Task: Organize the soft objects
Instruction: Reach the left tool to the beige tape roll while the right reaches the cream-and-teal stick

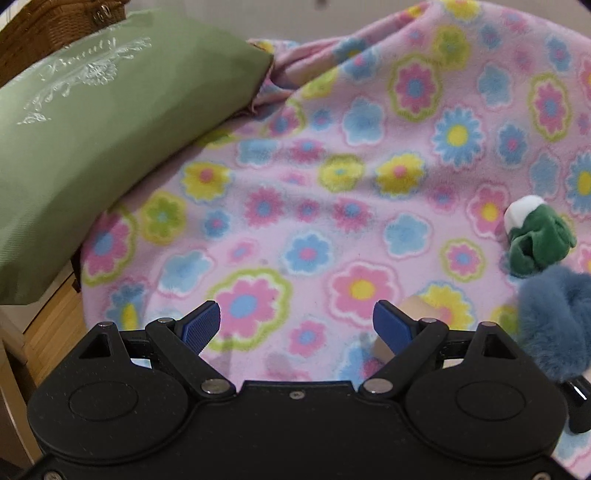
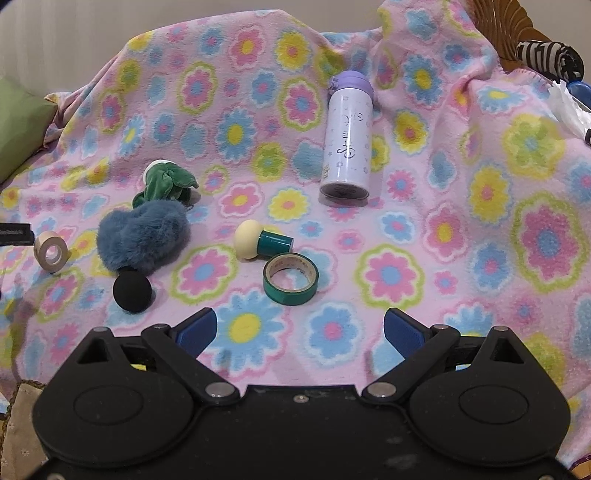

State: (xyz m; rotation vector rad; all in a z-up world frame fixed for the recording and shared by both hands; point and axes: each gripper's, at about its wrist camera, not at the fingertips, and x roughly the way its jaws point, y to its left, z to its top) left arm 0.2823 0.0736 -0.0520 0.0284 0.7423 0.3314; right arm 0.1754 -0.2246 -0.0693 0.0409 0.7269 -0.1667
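Note:
A pink flowered blanket (image 2: 461, 236) covers the surface. On it lie a green plush toy (image 2: 166, 182) with a white end, a fluffy blue soft toy (image 2: 144, 236) and a black foam ball (image 2: 132, 290). My right gripper (image 2: 299, 332) hovers open near the front, holding nothing. My left gripper (image 1: 297, 325) is open over bare blanket. A beige tape roll (image 1: 419, 308) peeks out just behind its right finger. The green plush toy (image 1: 535, 240) and the blue soft toy (image 1: 557, 325) are off to its right. A green pillow (image 1: 110, 129) lies at its left.
A purple bottle (image 2: 347, 136), a green tape roll (image 2: 290, 278), a cream-headed green sponge stamp (image 2: 258, 242) and the beige tape roll (image 2: 50, 251) also lie on the blanket. A wicker basket (image 1: 55, 22) stands behind the pillow. A zebra-striped item (image 2: 546, 59) sits at the far right.

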